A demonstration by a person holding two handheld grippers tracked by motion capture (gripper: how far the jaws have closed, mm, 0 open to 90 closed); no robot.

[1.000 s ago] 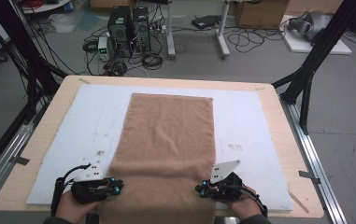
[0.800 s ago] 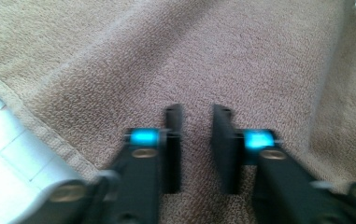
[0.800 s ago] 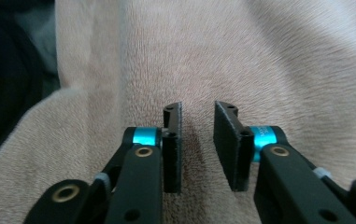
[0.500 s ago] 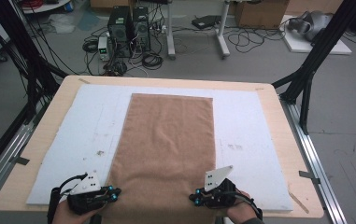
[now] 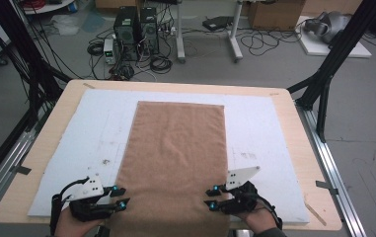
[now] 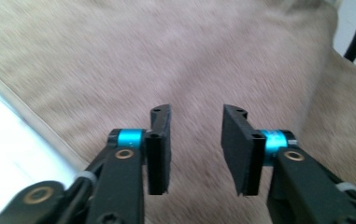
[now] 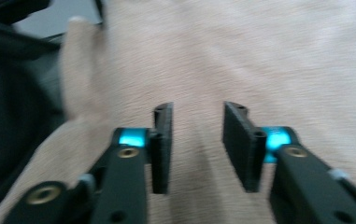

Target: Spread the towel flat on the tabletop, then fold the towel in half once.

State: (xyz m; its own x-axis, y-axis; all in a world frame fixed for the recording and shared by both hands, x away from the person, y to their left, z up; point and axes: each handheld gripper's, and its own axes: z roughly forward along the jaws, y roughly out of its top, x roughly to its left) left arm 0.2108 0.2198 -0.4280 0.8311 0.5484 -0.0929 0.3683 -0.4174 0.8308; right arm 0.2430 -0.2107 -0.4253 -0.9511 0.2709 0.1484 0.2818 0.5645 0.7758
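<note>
Left jaws: the left gripper (image 6: 196, 151) is seen with a clear gap between the pads; the jaws have just been opening; nothing is clamped, and brown pile is seen through the gap.
Right jaws: the right gripper (image 7: 196, 149) is likewise parted, having just been opening; no cloth is pinched between the pads, and towel is seen beyond them.
Gripper placement: in the high view the left gripper (image 5: 119, 198) is set at the towel's near left edge and the right gripper (image 5: 212, 196) at its near right edge, tips turned inward toward each other.
Hands: a hand (image 5: 72, 222) is seen behind the left gripper at the bottom edge.
Towel: a brown towel (image 5: 175, 158) is laid flat on a white mat (image 5: 264, 133), the near end draped over the table's front edge.
Long axis: run away from the person, near edge to far edge; short sides lie across.
Table: the mat is carried on a wooden table (image 5: 294, 106).
Containers: not noted on the table.
</note>
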